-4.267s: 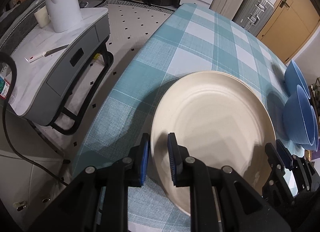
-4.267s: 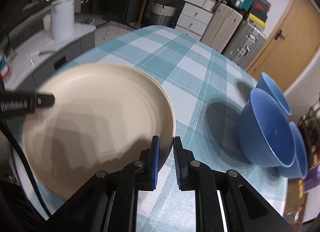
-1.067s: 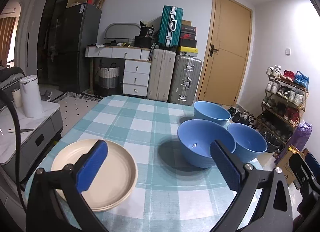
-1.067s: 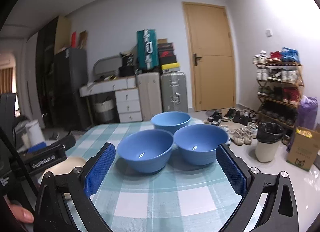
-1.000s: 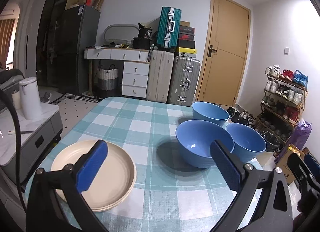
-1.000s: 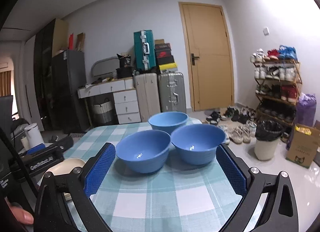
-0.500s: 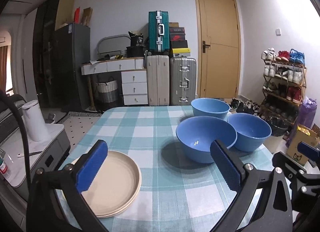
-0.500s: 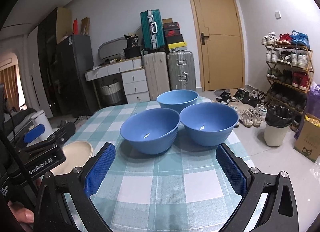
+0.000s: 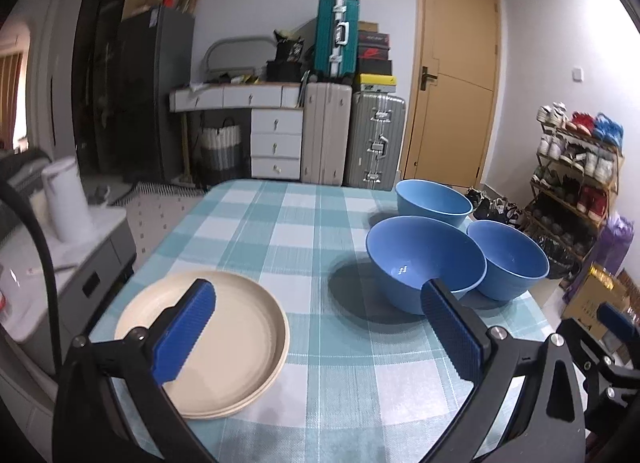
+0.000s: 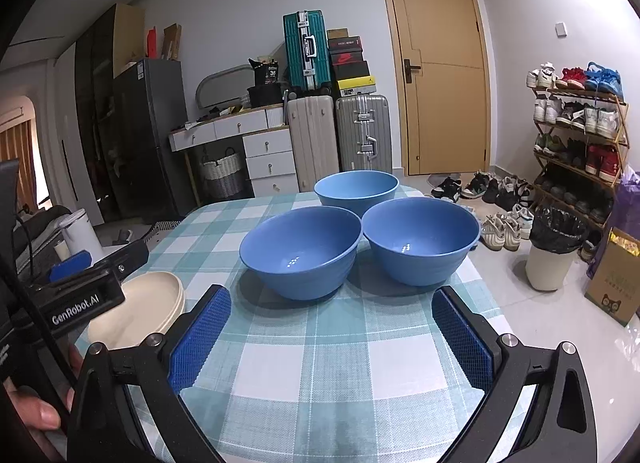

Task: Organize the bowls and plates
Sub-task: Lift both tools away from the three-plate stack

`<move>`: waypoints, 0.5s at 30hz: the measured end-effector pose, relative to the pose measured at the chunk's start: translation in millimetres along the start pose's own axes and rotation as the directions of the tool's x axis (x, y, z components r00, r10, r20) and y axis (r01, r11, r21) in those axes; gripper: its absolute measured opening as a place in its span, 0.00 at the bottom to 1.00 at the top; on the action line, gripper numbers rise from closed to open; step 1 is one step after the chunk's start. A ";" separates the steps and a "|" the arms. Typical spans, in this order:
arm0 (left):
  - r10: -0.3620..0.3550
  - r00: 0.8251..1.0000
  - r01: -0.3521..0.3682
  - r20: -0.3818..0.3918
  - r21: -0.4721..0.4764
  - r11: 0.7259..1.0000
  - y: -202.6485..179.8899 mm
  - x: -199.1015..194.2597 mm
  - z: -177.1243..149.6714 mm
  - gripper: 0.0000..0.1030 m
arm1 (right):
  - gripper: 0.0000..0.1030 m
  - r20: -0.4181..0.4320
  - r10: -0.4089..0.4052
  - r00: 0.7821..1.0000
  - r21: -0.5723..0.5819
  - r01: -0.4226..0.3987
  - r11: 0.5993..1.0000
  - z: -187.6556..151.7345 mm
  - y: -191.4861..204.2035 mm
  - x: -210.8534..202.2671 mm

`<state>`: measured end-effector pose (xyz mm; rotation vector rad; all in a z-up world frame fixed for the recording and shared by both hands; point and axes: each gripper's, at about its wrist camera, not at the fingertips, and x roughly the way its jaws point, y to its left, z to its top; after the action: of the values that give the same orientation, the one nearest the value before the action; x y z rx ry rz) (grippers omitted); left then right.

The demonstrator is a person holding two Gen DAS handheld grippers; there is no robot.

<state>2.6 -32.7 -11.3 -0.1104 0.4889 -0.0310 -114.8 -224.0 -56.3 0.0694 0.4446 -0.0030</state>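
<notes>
While both jaws stand wide apart, the left hand-held gripper [image 9: 320, 333] and right hand-held gripper [image 10: 330, 327] grip nothing above the counter [image 9: 340, 383]. Left of the three blue bowls [image 10: 300, 251] (clustered, rims touching) lie the stacked cream plates [image 9: 236, 339].

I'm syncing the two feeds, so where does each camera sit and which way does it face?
Left wrist: on the left tool, open, low over the checked table, facing the door; plate stack near, three blue bowls to its right.
Right wrist: on the right tool, open, facing the bowls; the left tool and a thumb show.
Shared: plates, bowls, door.
</notes>
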 end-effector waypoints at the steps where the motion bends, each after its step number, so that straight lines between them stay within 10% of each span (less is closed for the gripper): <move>1: -0.002 1.000 0.002 -0.010 -0.021 1.000 3.9 1.7 0.3 1.00 | 0.99 -0.003 0.001 1.000 0.005 -0.001 1.000 0.1 -0.8 0.9; 15: 0.013 0.995 -0.019 -0.096 -0.058 0.998 8.8 16.6 -8.8 1.00 | 0.99 0.014 -0.050 0.999 0.124 0.048 0.991 -0.1 -21.8 0.6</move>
<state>13.1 -25.7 -27.7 -0.1636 0.5864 -0.0061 -114.6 -245.7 -58.2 0.1805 0.4289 -0.0795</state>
